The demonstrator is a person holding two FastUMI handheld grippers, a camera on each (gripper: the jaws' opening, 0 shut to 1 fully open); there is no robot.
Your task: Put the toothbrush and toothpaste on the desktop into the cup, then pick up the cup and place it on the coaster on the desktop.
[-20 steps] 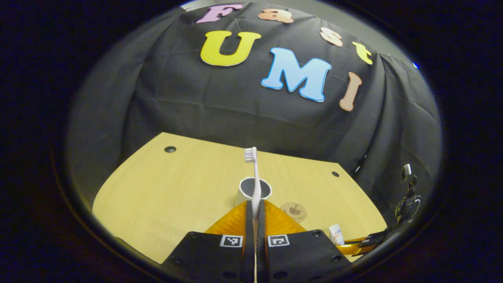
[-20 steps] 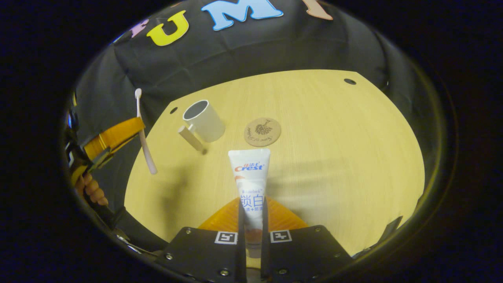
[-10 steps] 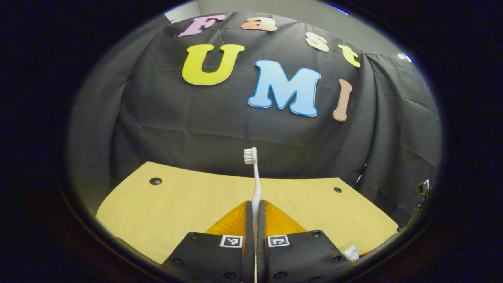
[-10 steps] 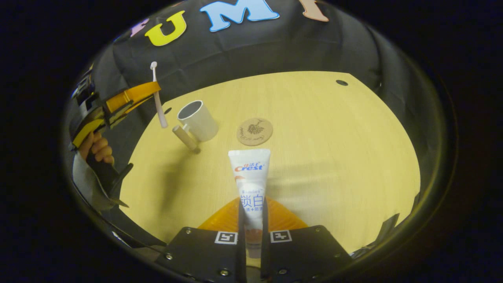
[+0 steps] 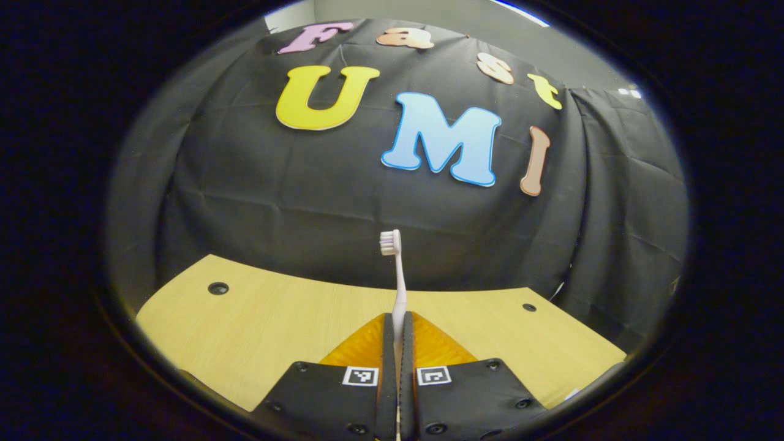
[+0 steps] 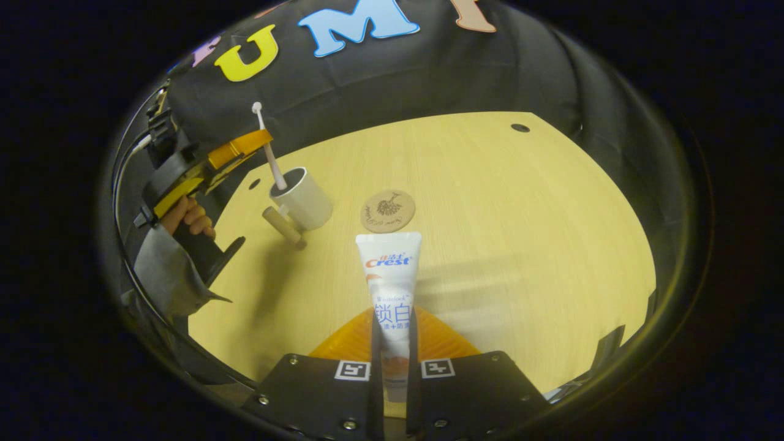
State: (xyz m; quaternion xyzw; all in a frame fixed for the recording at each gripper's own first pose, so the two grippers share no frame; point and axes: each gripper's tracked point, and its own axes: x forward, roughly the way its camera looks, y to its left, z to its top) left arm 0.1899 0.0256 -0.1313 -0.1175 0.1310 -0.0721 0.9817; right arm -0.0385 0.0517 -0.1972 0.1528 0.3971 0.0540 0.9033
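left claw (image 5: 397, 334): closed on the brush (image 5: 397, 282), pinching the handle low down; head up and ahead of the claw. In the right gripper view this claw (image 6: 260, 144) sits far left, with the brush's (image 6: 269, 153) lower end at or just inside the cup's mouth; can't tell how deep.
right claw (image 6: 392, 334): closed on the paste (image 6: 390, 288), gripping the cap end; flat crimped end points forward, away from the claw.
cup (image 6: 301, 197): upright on the desk (image 6: 520, 233), ahead and left of the right claw, directly under the left claw.
coaster (image 6: 387, 211): flat on the desk, straight ahead of the right claw, just past the paste tip, near the cup but apart.
brush handling: likely light, stiff, thin; smooth handle may pivot in the pinch, so hold mid-handle.
paste handling: likely light, soft body that dents; best held near the firm cap shoulder.
cup handling: looks rigid and light, tippy once the tall things lean in it; take it by the side handle or the wall, low.
counts: 1 brush, 1 paste, 1 cup, 1 coaster, 2 claws.
hand (image 6: 187, 214): holds the left claw's grip; grey sleeve below it.
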